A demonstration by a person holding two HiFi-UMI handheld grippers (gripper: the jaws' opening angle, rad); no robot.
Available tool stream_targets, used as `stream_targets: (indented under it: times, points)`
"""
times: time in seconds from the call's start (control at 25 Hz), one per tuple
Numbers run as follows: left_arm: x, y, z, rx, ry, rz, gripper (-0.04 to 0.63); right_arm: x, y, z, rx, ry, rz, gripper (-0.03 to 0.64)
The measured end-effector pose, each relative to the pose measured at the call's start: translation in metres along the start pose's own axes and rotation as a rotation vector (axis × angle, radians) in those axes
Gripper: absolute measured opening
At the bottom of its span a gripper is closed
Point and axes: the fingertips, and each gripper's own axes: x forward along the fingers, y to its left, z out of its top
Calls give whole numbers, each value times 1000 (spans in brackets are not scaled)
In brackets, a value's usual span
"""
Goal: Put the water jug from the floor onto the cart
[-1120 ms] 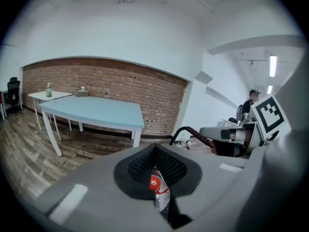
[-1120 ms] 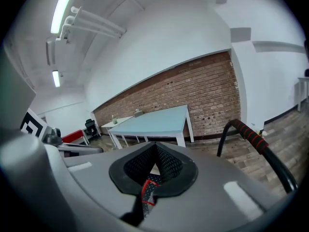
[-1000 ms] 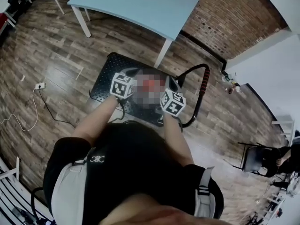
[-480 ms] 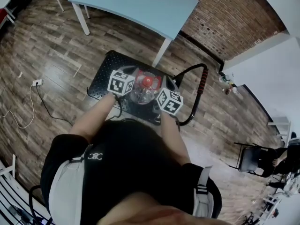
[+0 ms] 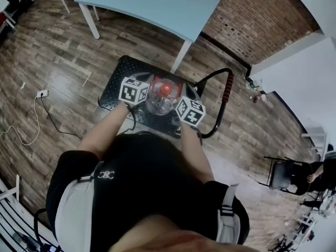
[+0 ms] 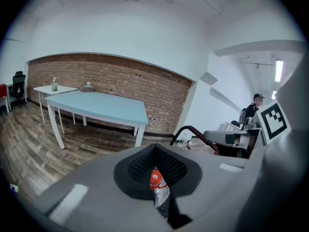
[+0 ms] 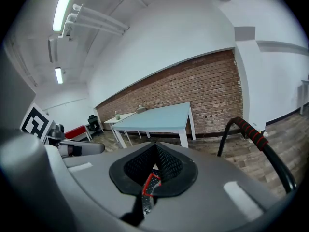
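Note:
A clear water jug point(image 5: 159, 102) with a red cap point(image 5: 166, 89) sits between my two grippers above the black cart deck point(image 5: 116, 83); whether it rests on the deck I cannot tell. My left gripper point(image 5: 146, 95) is against its left side and my right gripper point(image 5: 176, 103) against its right. Both have their jaws shut. In the left gripper view the left gripper point(image 6: 156, 174) looks past its closed jaws at the jug point(image 6: 162, 197). In the right gripper view the right gripper point(image 7: 152, 170) shows a red-edged part of the jug point(image 7: 148, 186) just below its jaws.
The cart's bent black handle with a red grip point(image 5: 227, 88) rises at the right. A light blue table point(image 5: 152, 4) stands beyond the cart. A power strip with a cable point(image 5: 44, 94) lies on the wooden floor at left. A chair point(image 5: 286, 177) stands far right.

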Motion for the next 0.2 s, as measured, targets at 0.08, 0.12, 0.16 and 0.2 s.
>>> stream_targets:
  times: [0.08, 0.12, 0.16, 0.2]
  points:
    - [0, 2, -1, 2, 5, 4, 0, 1, 1, -1, -1, 2, 1, 12]
    - [0, 3, -1, 3, 8, 6, 0, 1, 2, 0, -2, 2, 1, 12]
    - [0, 4, -1, 4, 11, 9, 0, 2, 2, 0, -3, 2, 1, 12]
    - [0, 4, -1, 5, 13, 11, 0, 2, 3, 1, -4, 2, 1, 12]
